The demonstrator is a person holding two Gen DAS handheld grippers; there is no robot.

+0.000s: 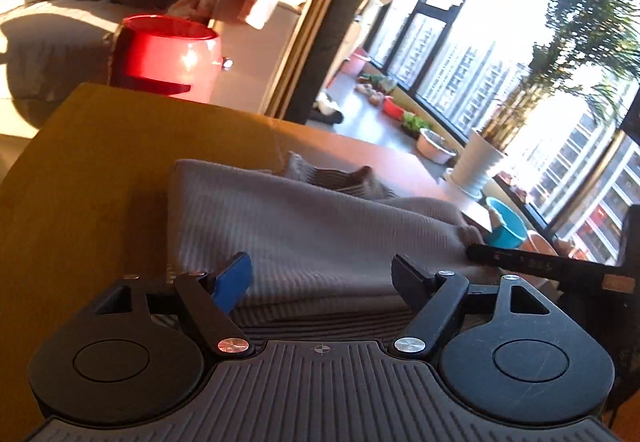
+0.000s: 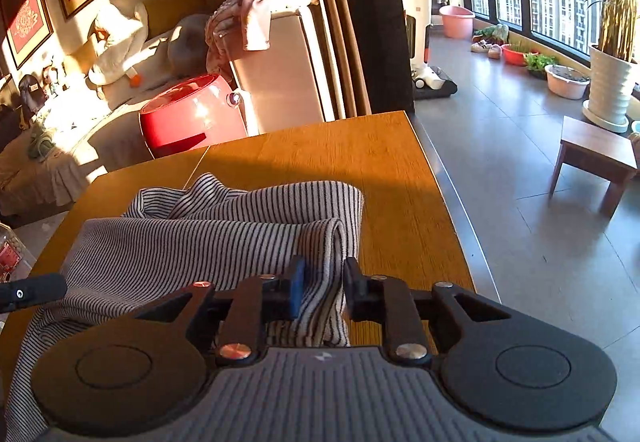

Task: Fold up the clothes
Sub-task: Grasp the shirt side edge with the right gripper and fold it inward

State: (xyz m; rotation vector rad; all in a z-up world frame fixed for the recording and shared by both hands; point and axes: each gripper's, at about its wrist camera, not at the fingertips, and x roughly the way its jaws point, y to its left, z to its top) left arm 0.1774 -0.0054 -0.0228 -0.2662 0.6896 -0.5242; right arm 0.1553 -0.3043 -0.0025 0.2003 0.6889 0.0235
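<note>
The striped shirt (image 2: 224, 238) is soft ribbed cloth lying on a smooth, warm wooden table (image 2: 400, 178). Beyond the table, a red pot (image 2: 192, 118) shines glossy. The gripper (image 2: 322, 292) looks matt black plastic.

Ahead of the right gripper (image 2: 323, 288), the striped garment (image 2: 208, 238) fills the near tabletop, with a rolled fold lying between its jaws. Beyond the garment the wooden table (image 2: 360, 154) is bare to its far edge and to the right edge, leaving open passage there. Ahead of the left gripper (image 1: 322, 274), the cloth spreads between the wide jaws; bare table lies to its left. A red pot (image 2: 192, 114) stands past the far edge.
</note>
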